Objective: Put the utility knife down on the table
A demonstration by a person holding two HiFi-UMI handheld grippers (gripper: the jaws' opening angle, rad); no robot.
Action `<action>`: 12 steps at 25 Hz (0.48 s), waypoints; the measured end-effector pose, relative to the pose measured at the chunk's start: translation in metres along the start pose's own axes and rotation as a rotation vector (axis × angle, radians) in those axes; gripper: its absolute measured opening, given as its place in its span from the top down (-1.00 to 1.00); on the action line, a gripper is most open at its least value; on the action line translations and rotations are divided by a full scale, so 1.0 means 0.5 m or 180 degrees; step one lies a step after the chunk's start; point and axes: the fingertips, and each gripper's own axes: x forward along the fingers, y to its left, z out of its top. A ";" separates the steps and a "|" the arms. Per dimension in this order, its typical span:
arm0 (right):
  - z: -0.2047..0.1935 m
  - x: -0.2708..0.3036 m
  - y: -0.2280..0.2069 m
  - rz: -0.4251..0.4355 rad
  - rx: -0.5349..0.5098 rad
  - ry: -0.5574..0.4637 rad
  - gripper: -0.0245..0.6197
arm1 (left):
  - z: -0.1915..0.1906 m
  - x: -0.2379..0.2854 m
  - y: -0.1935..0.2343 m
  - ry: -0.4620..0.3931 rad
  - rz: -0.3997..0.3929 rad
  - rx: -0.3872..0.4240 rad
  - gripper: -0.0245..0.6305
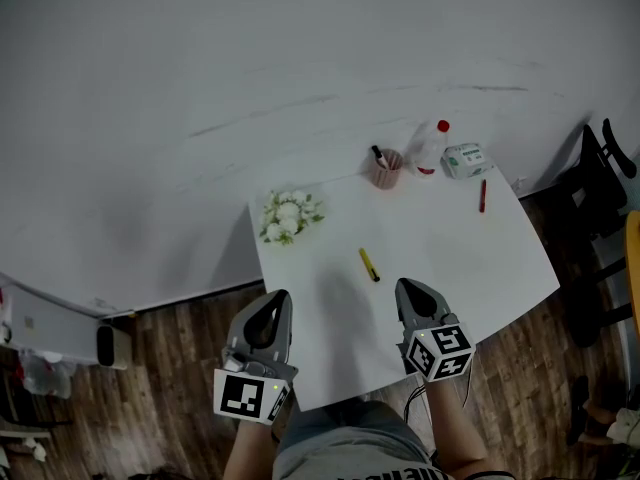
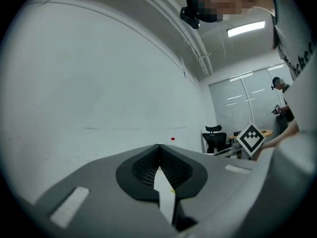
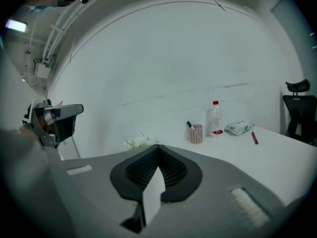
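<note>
The yellow utility knife (image 1: 369,264) lies flat on the white table (image 1: 450,258), near its middle, with nothing touching it. My left gripper (image 1: 279,296) hovers at the table's near left edge, short of the knife and to its left. My right gripper (image 1: 408,286) is over the near edge, just right of the knife. In the left gripper view the left gripper (image 2: 158,148) has its jaws meeting at the tips with nothing held. The right gripper (image 3: 158,147) looks the same in its own view. Only white table shows behind the jaws.
At the table's far side stand a pink cup with a pen (image 1: 384,168), a red-capped bottle (image 1: 432,146) and a tissue pack (image 1: 464,158). A red pen (image 1: 482,195) lies near them, white flowers (image 1: 289,215) at the far left corner. A black chair (image 1: 600,168) stands right.
</note>
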 end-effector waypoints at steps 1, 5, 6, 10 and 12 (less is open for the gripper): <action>0.007 -0.009 0.003 -0.0001 -0.0035 -0.0034 0.92 | 0.001 0.001 -0.004 -0.0003 -0.0013 0.0002 0.92; 0.035 -0.045 0.016 -0.0013 -0.0189 -0.0159 0.92 | 0.007 0.002 -0.018 -0.0018 -0.0060 0.0011 0.92; 0.040 -0.053 0.018 -0.0019 -0.0237 -0.0180 0.92 | 0.008 0.003 -0.022 -0.0021 -0.0073 0.0013 0.92; 0.057 -0.078 0.024 -0.0048 -0.0394 -0.0246 0.92 | 0.011 0.007 -0.036 -0.0030 -0.0128 0.0023 0.92; 0.063 -0.091 0.028 -0.0051 -0.0414 -0.0275 0.92 | 0.012 0.007 -0.043 -0.0034 -0.0153 0.0027 0.92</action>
